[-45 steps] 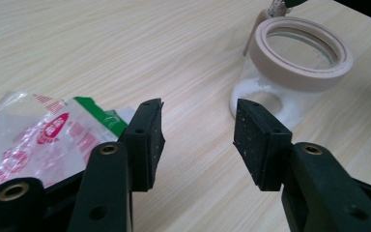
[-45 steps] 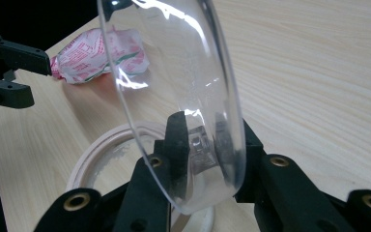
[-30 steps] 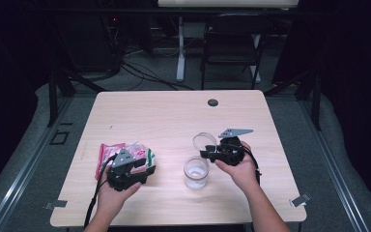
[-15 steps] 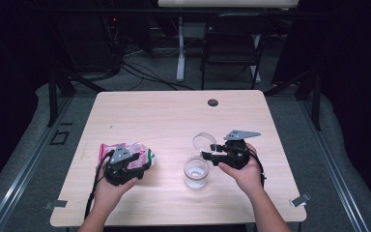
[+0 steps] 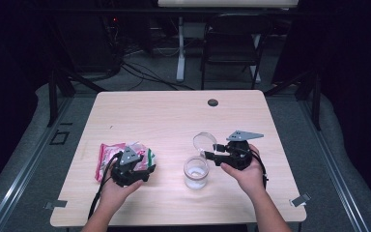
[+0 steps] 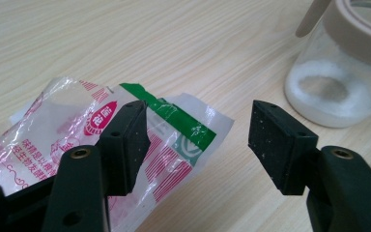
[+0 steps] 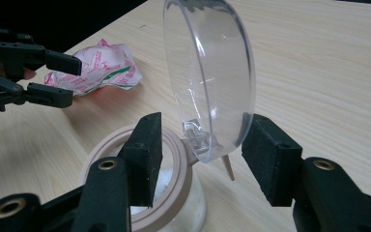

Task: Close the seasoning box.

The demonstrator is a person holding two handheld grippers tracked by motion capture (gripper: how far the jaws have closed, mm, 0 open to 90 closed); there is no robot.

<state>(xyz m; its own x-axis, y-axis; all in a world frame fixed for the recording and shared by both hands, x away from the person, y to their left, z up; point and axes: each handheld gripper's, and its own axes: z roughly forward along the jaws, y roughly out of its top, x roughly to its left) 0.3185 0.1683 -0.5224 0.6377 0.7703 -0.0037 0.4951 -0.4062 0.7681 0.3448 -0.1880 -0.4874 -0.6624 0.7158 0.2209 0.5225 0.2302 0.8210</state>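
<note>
A small glass jar (image 5: 195, 171) with white powder inside is seen on the tabletop (image 5: 174, 116). Its clear lid (image 7: 207, 77) is flipped up between the jaws of the right gripper (image 7: 200, 154), which have just been opening. A crinkly packet (image 6: 101, 140) lies under the left gripper (image 6: 198, 140), whose jaws have just been opening too, with nothing held.

In the high view the pale worktop (image 5: 174, 121) is evenly lit from overhead while the room around it sinks into near black, and the picture is soft and grainy with only faint shadows. Both gripper views are bright and sharper. The clear lid (image 7: 207, 77) carries soft glare, and the near black tongs blur at the bottom edge.
</note>
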